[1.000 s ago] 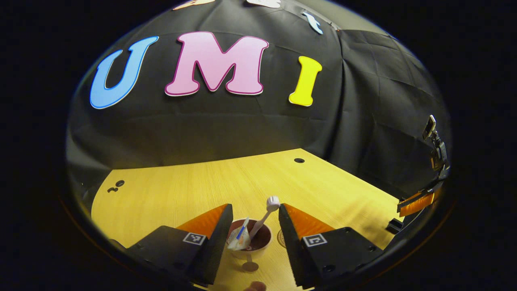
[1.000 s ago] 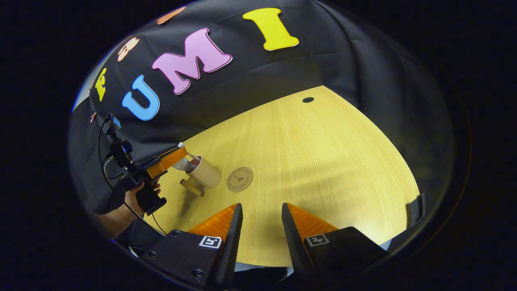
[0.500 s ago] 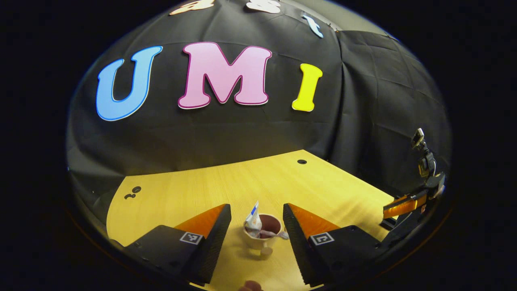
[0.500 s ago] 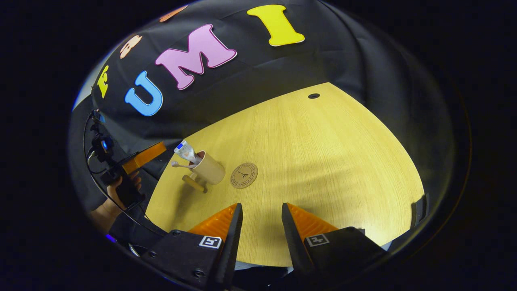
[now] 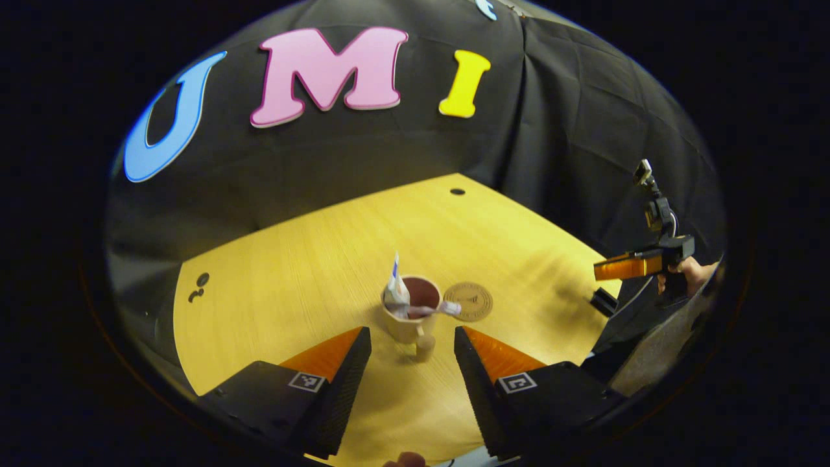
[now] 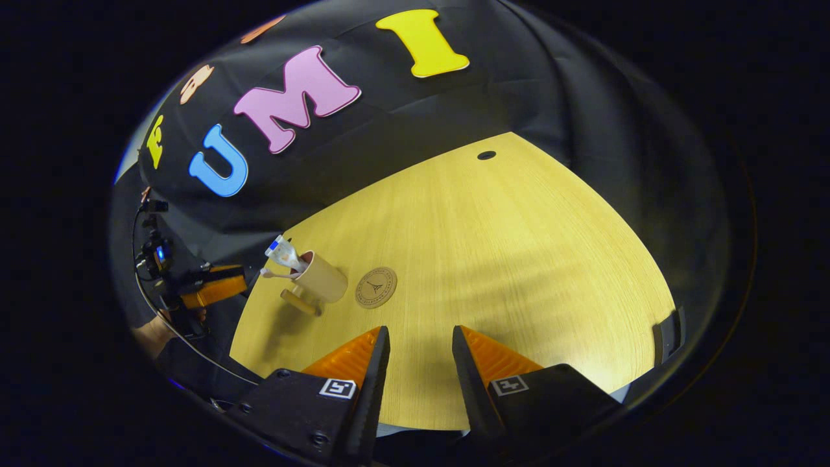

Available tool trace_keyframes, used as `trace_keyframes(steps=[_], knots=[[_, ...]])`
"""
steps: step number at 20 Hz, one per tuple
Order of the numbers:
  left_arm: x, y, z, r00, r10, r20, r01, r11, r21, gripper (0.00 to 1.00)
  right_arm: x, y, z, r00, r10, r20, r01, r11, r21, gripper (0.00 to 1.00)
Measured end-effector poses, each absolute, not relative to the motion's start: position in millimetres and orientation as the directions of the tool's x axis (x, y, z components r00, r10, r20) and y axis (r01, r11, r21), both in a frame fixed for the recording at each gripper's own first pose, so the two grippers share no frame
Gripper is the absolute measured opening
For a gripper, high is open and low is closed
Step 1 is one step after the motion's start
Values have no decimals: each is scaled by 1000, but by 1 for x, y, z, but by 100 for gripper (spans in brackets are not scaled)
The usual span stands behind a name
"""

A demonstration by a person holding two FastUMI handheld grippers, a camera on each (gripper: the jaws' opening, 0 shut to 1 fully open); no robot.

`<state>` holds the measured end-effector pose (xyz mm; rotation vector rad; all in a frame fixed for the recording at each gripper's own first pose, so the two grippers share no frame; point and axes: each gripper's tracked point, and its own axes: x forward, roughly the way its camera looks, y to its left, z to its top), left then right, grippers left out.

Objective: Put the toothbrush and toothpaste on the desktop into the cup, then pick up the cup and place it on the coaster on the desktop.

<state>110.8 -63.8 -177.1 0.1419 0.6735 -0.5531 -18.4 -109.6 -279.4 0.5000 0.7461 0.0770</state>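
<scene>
A beige cup with a stub handle stands on the wooden desk. The white toothpaste tube sticks up out of it, and the toothbrush lies across its rim. A round brown coaster lies just beside the cup. My left gripper is open, a little short of the cup, with nothing between its fingers. My right gripper is open over the desk's near edge, well away from the cup. The right gripper is also seen from the left gripper view, held by a hand.
The desk has a small cable hole near its far edge and small holes at its left. Black cloth walls stand close behind the desk. A hand holds the left gripper off the desk's left edge.
My left gripper has drawn back and up from the cup. The toothbrush, upright a second ago, now lies across the rim. My right gripper has barely moved.
</scene>
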Motion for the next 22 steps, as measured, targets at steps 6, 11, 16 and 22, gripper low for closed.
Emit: trace_keyframes(steps=[6,11,16,22], knots=[[114,-87,-223,527,-385,-757,471,875,-117,82,-17,-134,-284,738,211,-640,146,877,458,60],[134,-94,-257,480,-322,-816,426,899,-104,82,-24,-152,-291,730,195,-656,184,867,462,60],[150,-103,-282,431,-277,-859,386,917,-102,81,-31,-174,-295,722,172,-670,228,855,466,60],[156,-103,-305,390,-229,-892,331,939,-96,80,-36,-185,-305,706,178,-685,256,838,482,60]])
